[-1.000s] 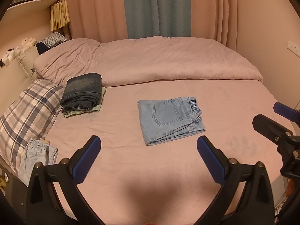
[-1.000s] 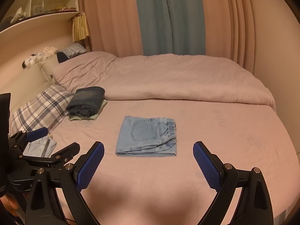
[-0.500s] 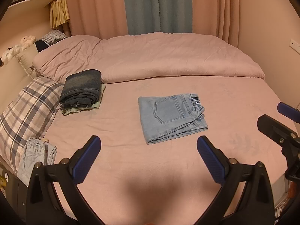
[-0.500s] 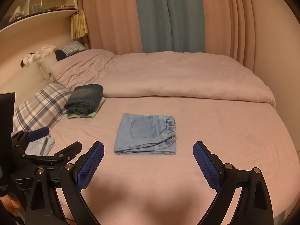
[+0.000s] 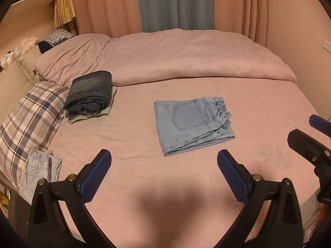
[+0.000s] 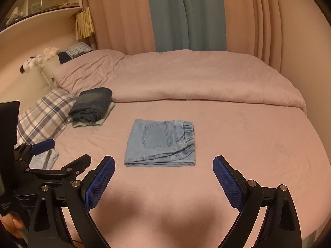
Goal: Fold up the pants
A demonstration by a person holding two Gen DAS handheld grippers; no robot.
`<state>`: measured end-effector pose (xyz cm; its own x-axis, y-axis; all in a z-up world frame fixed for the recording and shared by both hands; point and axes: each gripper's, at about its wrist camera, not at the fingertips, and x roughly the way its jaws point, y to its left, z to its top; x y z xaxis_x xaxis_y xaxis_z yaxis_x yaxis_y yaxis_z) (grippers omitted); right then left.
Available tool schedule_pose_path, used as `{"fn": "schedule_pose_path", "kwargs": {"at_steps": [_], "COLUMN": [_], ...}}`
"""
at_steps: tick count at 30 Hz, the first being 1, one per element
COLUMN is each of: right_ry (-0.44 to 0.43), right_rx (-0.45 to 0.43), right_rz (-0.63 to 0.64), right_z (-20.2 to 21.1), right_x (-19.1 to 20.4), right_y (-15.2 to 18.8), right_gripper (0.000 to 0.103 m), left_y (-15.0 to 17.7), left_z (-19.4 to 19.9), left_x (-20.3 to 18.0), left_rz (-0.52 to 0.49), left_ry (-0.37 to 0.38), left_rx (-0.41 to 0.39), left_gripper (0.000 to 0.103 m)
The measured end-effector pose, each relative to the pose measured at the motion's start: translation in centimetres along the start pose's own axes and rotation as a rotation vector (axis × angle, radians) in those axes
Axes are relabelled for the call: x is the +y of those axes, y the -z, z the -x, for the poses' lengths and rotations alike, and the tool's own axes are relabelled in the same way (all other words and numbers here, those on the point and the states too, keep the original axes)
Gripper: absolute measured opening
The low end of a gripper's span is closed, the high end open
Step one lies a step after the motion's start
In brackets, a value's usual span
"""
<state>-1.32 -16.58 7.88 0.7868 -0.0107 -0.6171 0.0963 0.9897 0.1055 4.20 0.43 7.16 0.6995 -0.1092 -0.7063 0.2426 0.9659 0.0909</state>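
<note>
Light blue denim pants [image 5: 192, 124] [image 6: 162, 142] lie folded into a flat rectangle in the middle of the pink bed, back pocket up, elastic waistband to the right. My left gripper [image 5: 164, 171] hovers open above the near part of the bed, short of the pants and holding nothing. My right gripper [image 6: 164, 177] is likewise open and empty, just in front of the pants. In the right wrist view the left gripper [image 6: 62, 155] shows at the lower left; in the left wrist view the right gripper [image 5: 310, 136] shows at the right edge.
A stack of folded dark jeans [image 5: 90, 93] over a pale green garment lies at the back left. A plaid pillow [image 5: 31, 119] and a pale garment [image 5: 39, 171] sit at the left edge. A rumpled pink duvet [image 5: 165, 57] covers the far half; curtains hang behind.
Both grippers have drawn back and risen slightly from the bed, so the folded pants look a little farther away. The pants lie unmoved, and both grippers stay open.
</note>
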Motion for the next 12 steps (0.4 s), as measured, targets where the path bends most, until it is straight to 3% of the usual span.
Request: {"fn": "schedule_pose_path", "kwargs": {"at_steps": [12], "right_ry": [0.003], "right_rx": [0.008], "right_rz": [-0.001], "right_z": [-0.56], "right_x": [-0.09], "right_y": [-0.02], "right_gripper": [0.096], "left_y": [-0.30], "left_z": [-0.68], "left_x": [0.17], "left_rz": [0.002], "left_ry": [0.013], "left_rx": [0.008], "left_gripper": [0.103]}}
